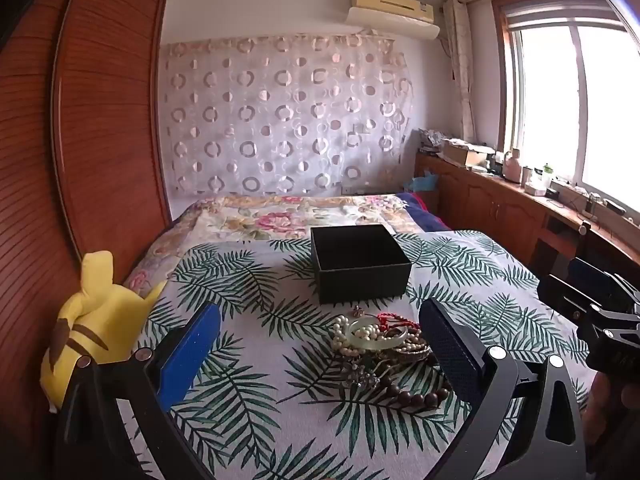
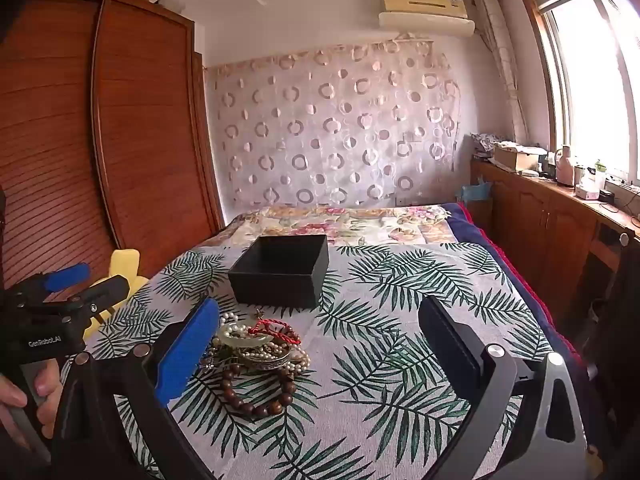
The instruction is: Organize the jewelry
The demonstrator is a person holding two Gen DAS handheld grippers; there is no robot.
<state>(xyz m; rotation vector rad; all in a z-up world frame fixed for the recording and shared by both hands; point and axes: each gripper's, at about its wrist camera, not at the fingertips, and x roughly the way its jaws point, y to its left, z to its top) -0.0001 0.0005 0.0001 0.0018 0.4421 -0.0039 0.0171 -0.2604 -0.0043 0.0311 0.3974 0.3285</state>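
Left gripper (image 1: 320, 344) wide, empty, hovering over bed (image 1: 248, 420). Jewelry pile (image 1: 384, 348) tangled just short of black box (image 1: 360, 264). Right gripper (image 2: 320, 344) wide too. We'd pinch wooden bead bracelet (image 2: 256, 390) first (loosest piece), lift slowly.

A bed (image 1: 248, 412) spread with a pale palm-leaf-printed cloth is seen carrying an open black square box (image 1: 360, 263), a tangled heap of beaded bracelets and pearls (image 1: 386, 346) just before it, and a yellow plush toy (image 1: 94, 320) at its left edge.
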